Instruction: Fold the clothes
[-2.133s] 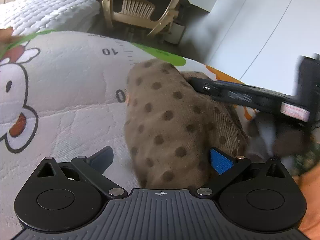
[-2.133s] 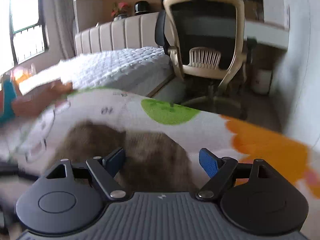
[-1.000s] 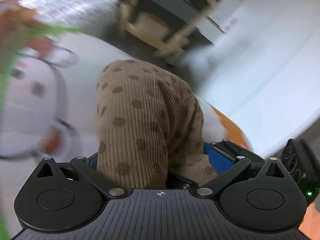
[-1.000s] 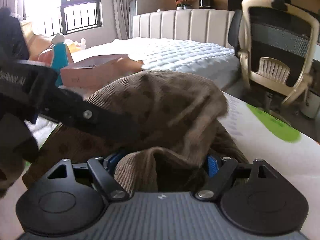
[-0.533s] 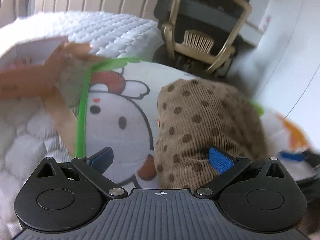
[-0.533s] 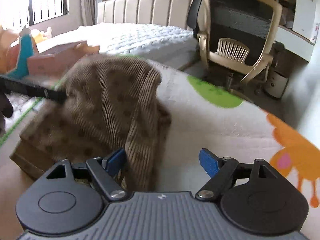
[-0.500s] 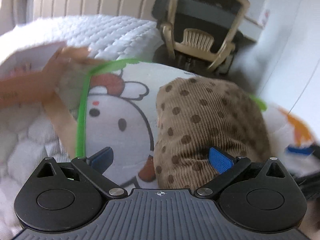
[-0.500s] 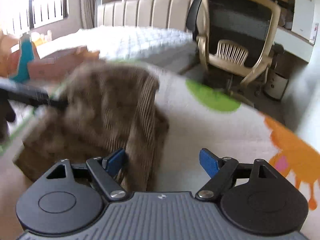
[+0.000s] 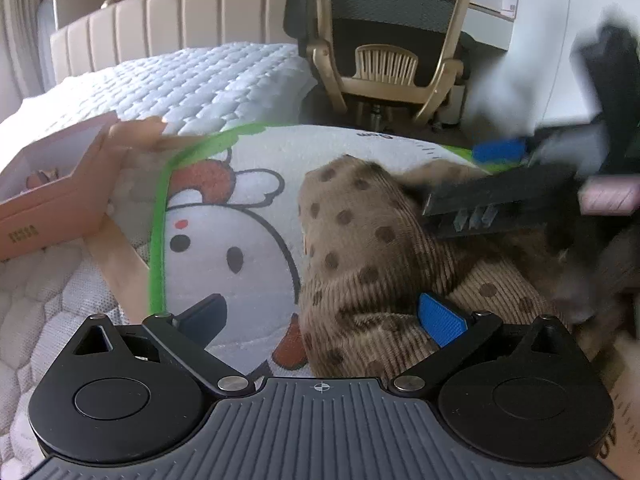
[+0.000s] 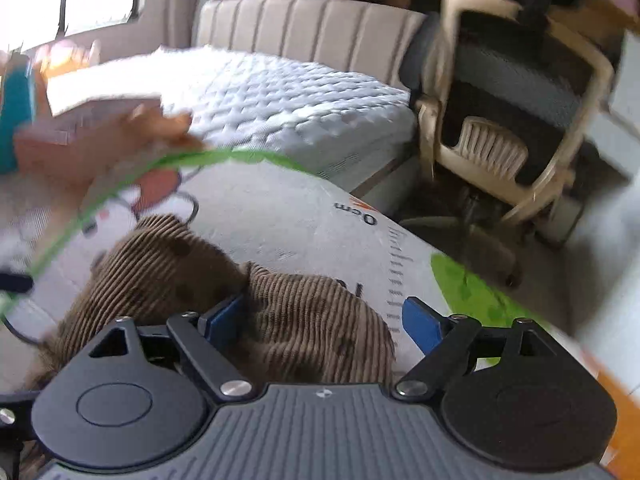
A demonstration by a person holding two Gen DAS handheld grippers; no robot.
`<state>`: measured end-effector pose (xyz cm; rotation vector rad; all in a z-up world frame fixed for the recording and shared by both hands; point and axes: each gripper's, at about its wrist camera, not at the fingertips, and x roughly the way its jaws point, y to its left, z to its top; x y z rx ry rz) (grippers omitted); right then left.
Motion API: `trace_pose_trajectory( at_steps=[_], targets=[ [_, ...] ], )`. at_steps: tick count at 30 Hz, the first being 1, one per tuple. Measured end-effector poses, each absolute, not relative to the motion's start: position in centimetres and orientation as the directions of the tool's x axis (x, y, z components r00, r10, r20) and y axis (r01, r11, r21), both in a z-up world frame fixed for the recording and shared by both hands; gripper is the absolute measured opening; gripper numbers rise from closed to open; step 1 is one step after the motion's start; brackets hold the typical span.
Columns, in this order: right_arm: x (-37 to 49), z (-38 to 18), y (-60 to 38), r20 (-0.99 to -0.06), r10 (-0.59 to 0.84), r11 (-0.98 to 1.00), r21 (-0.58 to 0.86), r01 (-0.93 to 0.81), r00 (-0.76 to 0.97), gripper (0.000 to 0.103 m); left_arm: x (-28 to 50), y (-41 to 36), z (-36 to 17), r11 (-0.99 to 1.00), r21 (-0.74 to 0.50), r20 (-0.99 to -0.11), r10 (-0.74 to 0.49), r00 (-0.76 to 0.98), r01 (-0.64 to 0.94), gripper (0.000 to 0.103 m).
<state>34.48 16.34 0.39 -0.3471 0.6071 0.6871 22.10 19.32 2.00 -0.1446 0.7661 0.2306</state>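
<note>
**Two grippers spread wide over a bunched corduroy garment**

Two sets of fingers are parted with nothing pinched. The left gripper (image 9: pixel 322 314) hovers low over the play mat (image 9: pixel 256 216), its right blue pad against the near-left edge of the brown dotted corduroy garment (image 9: pixel 360 248). The garment lies crumpled in a heap on the mat, right of the cartoon face printed there. The right gripper (image 10: pixel 316 322) sits just above the same heap, with ribbed folds rising between its open fingers; in the left wrist view it shows as a blurred dark bar crossing the garment's far right side.

Around the mat: a pink cardboard box (image 9: pixel 52 200) rests at the left, its flap overlapping the mat's green border. Behind it stretches a white quilted mattress (image 9: pixel 192 80) with a beige padded headboard (image 9: pixel 176 28) at the far side. A beige-framed office chair (image 9: pixel 384 52) stands beyond the mat's far edge, near a white wall. The mat carries a printed ruler scale near the garment's right side.
</note>
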Motion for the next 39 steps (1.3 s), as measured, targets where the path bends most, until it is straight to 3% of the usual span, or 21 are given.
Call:
trace_pose_trajectory(
  at_steps=[5, 7, 13, 15, 20, 29, 33, 39],
  targets=[
    [34.8, 0.5, 11.0, -0.611, 0.414, 0.807, -0.096, -0.582, 0.674, 0.085, 20.8, 19.6, 2.3, 0.964, -0.108, -0.698, 0.1, 0.709, -0.242, 0.103],
    [35.0, -1.5, 9.8, -0.656, 0.352, 0.816, -0.134, -0.562, 0.668, 0.085, 20.4, 19.4, 2.1, 0.965, -0.104, -0.699, 0.101, 0.708, -0.24, 0.103],
    [32.0, -1.9, 5.7, -0.639, 0.41, 0.849, 0.006, -0.529, 0.651, 0.088, 19.6, 18.7, 1.6, 0.951, -0.103, -0.693, 0.142, 0.707, -0.292, 0.103],
    [29.1, -1.3, 3.8, -0.605, 0.447, 0.841, 0.034, -0.54, 0.658, 0.103, 18.5, 18.1, 1.7, 0.937, -0.125, -0.678, 0.159, 0.718, -0.325, 0.103],
    [21.8, -0.7, -0.8, -0.551, 0.488, 0.829, 0.051, -0.556, 0.677, 0.103, 13.5, 13.8, 0.1, 0.926, -0.204, -0.636, 0.121, 0.763, -0.317, 0.103],
    [13.6, -2.9, -3.7, -0.602, 0.495, 0.79, 0.012, -0.612, 0.627, 0.103, 8.2, 8.1, -0.2, 0.958, -0.001, -0.642, 0.22, 0.735, -0.287, 0.103],
    [11.7, -2.6, -3.1, -0.603, 0.448, 0.786, -0.086, -0.613, 0.66, 0.103, 6.9, 7.8, -0.2, 0.954, 0.007, -0.654, 0.231, 0.72, -0.3, 0.103],
    [12.5, -2.9, -3.3, -0.62, 0.433, 0.801, -0.067, -0.594, 0.654, 0.103, 6.1, 5.6, -0.1, 0.962, 0.07, -0.656, 0.244, 0.714, -0.264, 0.103]
  ],
)
